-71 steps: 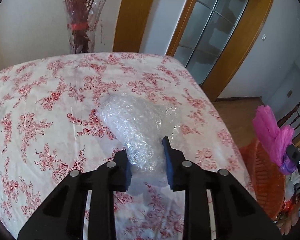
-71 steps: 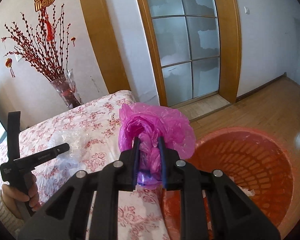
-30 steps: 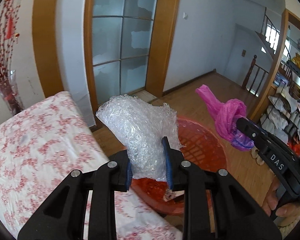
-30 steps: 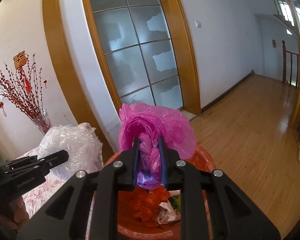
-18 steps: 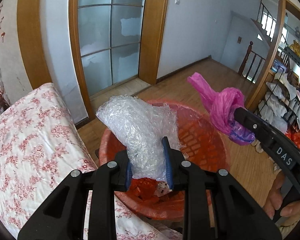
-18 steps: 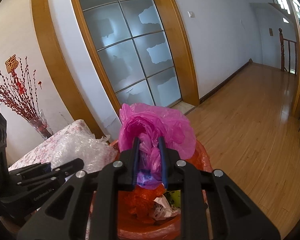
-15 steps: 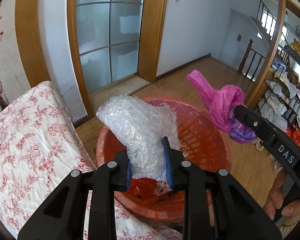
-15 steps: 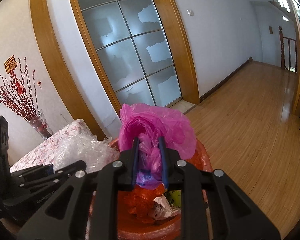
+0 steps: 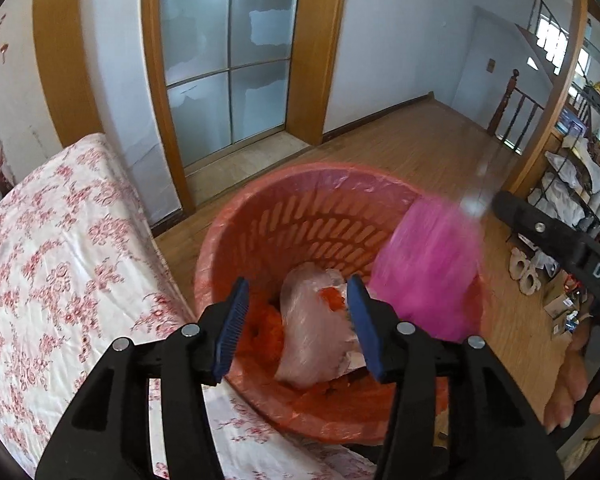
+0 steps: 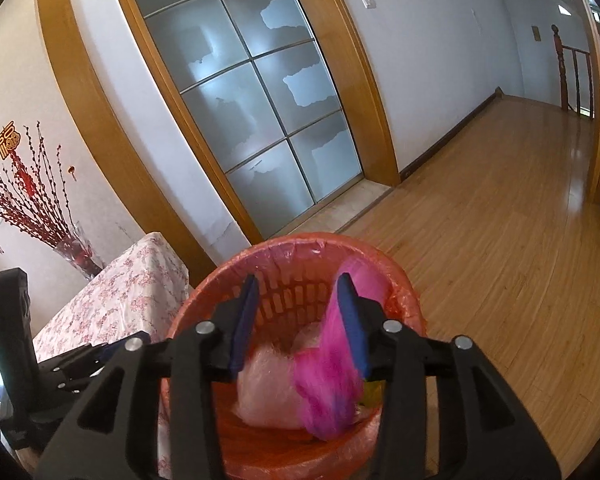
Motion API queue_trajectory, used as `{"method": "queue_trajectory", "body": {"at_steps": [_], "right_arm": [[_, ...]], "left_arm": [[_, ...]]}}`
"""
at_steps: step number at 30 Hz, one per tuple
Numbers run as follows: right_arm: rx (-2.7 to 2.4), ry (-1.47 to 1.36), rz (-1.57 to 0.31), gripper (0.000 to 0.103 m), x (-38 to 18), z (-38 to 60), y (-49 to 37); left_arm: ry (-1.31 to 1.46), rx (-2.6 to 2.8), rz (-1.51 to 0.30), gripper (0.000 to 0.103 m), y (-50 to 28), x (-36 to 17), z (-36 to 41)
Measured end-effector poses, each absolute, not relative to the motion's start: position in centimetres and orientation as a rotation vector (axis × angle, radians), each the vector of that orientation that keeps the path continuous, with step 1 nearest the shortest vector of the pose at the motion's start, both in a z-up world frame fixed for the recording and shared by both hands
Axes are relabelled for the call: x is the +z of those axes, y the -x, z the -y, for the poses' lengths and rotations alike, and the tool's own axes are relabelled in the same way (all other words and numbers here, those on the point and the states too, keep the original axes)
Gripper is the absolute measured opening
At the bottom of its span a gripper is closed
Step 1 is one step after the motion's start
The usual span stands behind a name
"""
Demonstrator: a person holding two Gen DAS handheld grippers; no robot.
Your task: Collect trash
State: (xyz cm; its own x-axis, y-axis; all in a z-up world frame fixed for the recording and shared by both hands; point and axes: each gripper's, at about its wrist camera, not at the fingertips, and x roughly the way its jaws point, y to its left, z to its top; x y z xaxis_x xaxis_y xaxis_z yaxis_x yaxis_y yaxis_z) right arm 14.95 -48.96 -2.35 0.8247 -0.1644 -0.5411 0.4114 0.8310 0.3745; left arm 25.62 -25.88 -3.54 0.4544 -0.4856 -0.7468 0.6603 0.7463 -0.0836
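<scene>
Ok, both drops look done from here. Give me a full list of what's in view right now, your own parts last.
basket: one, red-orange slatted plastic with a liner, on the floor beside the table.
bubble wrap: one clear wad, blurred, inside the basket.
pink bag: one, magenta, blurred, at the basket's right side, free of the pads.
older trash: orange scraps in the basket bottom; count unclear.
table: one, white cloth with red flowers, left of the basket.
vase: one, glass, red branches, on the table's far end.
door: one, frosted glass, wood frame, behind.
floor: wood, right.
left gripper: black, blue pads, jaws just opened, empty.
right gripper: same, just opened, empty.
hand: one, on the right gripper's handle.
</scene>
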Motion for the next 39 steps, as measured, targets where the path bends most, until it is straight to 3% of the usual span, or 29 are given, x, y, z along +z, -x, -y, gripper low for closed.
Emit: {"method": "queue_trajectory", "body": {"at_steps": [5, 9, 14, 16, 25, 29, 39], "right_arm": [[-0.342, -0.493, -0.504, 0.056, -1.9, 48.4, -13.8], [-0.353, -0.454, -0.473, 0.069, -0.4, 46.9, -12.3], [-0.363, -0.371, -0.443, 0.095, 1.8, 43.3, -10.2], [-0.374, -0.324, -0.437, 0.098, 2.6, 41.7, -9.2], [-0.488, -0.115, -0.381, 0.099, 4.5, 33.8, -4.0], [-0.544, -0.016, -0.373, 0.099, 4.1, 30.8, -1.8], [-0.456, -0.072, -0.389, 0.099, 3.9, 27.6, 3.8]], "left_arm": [[-0.212, -0.663, -0.831, 0.054, -25.5, -2.9, 23.7], [-0.193, -0.618, -0.791, 0.064, -24.4, -1.4, 21.1], [-0.167, -0.556, -0.721, 0.079, -21.9, 0.4, 16.9], [-0.155, -0.525, -0.691, 0.086, -20.7, 1.1, 15.2], [-0.088, -0.364, -0.57, 0.099, -14.1, 3.5, 8.5], [-0.059, -0.294, -0.545, 0.1, -11.2, 3.2, 6.1], [-0.043, -0.114, -0.463, 0.1, -5.0, 2.7, 2.2]]}}
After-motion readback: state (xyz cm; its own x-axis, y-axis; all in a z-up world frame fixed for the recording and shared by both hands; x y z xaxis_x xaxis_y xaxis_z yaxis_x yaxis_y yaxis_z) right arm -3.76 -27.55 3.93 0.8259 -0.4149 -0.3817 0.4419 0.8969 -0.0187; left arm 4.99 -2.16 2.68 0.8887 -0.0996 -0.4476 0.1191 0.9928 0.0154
